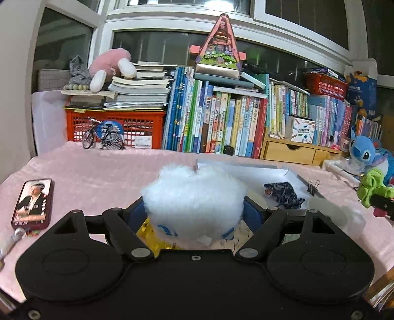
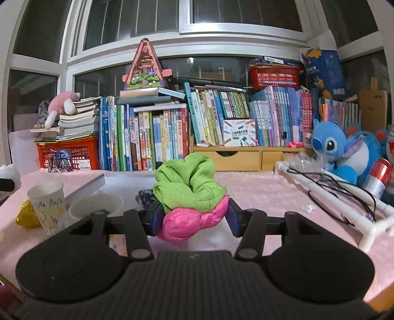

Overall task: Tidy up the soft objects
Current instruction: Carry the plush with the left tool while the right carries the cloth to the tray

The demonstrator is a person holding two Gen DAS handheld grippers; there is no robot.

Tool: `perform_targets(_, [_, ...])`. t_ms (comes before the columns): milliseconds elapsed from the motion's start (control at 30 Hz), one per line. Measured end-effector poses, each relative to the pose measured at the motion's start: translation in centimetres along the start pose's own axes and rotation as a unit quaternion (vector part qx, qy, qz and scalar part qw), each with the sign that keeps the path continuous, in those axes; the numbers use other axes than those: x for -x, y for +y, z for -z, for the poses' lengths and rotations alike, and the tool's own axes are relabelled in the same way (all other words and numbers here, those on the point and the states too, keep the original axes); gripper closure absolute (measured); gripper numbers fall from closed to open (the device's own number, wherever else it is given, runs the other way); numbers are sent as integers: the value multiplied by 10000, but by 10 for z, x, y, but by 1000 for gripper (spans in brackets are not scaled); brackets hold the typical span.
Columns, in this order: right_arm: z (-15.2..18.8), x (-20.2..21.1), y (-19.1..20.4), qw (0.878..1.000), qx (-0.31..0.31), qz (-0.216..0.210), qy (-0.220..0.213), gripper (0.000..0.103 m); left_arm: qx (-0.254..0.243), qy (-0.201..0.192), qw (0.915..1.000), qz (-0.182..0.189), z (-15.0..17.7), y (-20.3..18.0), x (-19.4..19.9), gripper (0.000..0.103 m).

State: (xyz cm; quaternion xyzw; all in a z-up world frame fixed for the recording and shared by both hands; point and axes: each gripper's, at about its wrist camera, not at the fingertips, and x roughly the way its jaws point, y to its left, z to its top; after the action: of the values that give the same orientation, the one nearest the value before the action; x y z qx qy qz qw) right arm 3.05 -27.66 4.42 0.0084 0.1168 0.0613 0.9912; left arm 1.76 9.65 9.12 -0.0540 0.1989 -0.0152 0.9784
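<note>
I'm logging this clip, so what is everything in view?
Fluffy toy: 1, white, in left gripper.
Scrunchies: 2, green over pink, in right gripper.
Dark scrunchie: 1, navy patterned, in white tray.
Tray: 1, white, mid-table.
Phone: 1, maroon case, table's left.
Stitch plush: 1, blue, table's right.
Pink plush: 1, atop stacked books.
Paper cup: 1, white, left.
Crate: 1, red, back left.
Books: many, along window.
Left gripper: black, shut.
Right gripper: black, shut.

Dark white-framed windows (image 2: pixel 187 17) behind crowded book rows (image 1: pixel 216 123), pink-draped table (image 2: pixel 258 192).
</note>
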Motion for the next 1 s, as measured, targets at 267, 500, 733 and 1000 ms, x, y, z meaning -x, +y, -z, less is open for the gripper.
perform_targets(267, [-32,-37,-2,9989,-141,-338,302,48,57,170,9991,376,-43,-2,-25,25])
perform_targets(500, [-46,-72,-6,9962,-329,-457,670,48,21,552,9963,655,-68,-16,-58,25])
perform_targets(733, [-59,-102,-11,9910,-512,-611,1076,48,47,1077,9906,843,-93,-32,-102,25])
perform_targets(1000, [-76,-146,-7,9839,-502,-663,1581,48,225,1842,9779,967,-110,-51,-162,25])
